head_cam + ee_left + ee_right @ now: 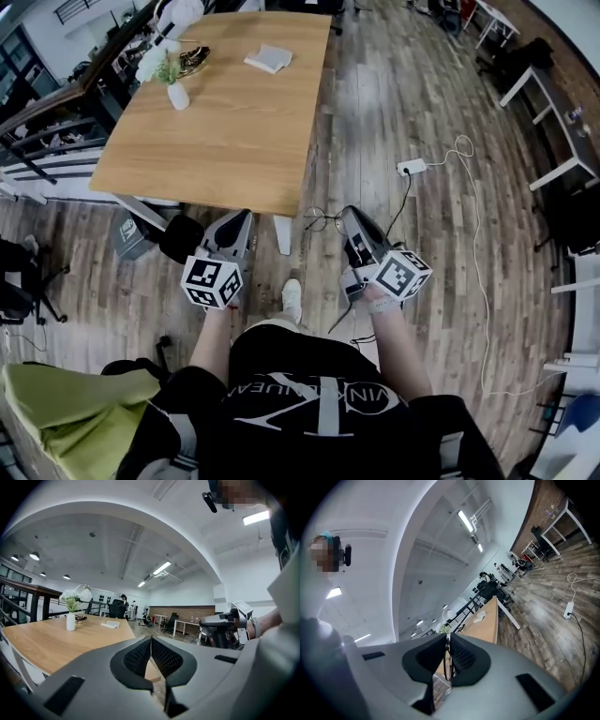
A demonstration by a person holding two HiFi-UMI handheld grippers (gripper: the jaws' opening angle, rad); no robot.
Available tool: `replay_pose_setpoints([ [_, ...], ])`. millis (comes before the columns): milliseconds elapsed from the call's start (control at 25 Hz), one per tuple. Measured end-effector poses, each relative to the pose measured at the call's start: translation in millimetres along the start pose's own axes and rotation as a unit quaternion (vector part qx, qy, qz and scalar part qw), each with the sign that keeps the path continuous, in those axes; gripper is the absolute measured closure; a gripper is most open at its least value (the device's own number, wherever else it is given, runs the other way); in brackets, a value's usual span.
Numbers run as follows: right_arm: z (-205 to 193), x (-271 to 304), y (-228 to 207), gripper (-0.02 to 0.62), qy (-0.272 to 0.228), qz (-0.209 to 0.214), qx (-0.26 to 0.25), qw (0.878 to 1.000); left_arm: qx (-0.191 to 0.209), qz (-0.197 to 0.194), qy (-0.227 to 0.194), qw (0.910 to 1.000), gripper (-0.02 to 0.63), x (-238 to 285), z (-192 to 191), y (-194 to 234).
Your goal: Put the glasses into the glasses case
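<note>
A wooden table (234, 141) stands ahead of me. On its far end lies a pale flat thing (267, 58), perhaps the glasses case, and a dark dish (194, 60) whose contents I cannot make out. No glasses are clearly visible. My left gripper (238, 219) is held just short of the table's near edge, its pads (140, 656) closed together with nothing between them. My right gripper (349, 216) hangs over the floor to the right of the table. Its jaws (447, 641) are shut, with only a thin dark line in the slit that I cannot identify.
A white vase with flowers (174, 89) stands by the dish at the table's far left. A power strip (411, 167) and white cable lie on the wooden floor to the right. A black chair (178, 239) sits under the table's near edge. A green bag (75, 412) is at my left.
</note>
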State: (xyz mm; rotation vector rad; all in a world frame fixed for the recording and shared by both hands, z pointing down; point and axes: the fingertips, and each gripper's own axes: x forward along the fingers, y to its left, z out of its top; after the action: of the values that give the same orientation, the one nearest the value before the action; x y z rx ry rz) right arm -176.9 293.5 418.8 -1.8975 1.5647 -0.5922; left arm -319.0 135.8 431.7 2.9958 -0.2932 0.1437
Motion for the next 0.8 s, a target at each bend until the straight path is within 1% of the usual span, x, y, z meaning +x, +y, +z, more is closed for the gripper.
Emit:
replay_pose_setpoints([
  [320,36,60,-40,0.555,0.0,-0.012,0.002,1.0,-0.007,-0.003,0.011,0.9999,0.588,71,9,36],
  [600,56,103,-70,0.555,0.002,-0.02,0.003,1.0,-0.009,-0.011,0.015,0.9998,0.588,125,14,62],
  [800,69,123,-88,0.555,0.003,-0.022,-0.002,1.0,-0.008,-0.017,0.014,0.9997,0.588,157,17,72],
])
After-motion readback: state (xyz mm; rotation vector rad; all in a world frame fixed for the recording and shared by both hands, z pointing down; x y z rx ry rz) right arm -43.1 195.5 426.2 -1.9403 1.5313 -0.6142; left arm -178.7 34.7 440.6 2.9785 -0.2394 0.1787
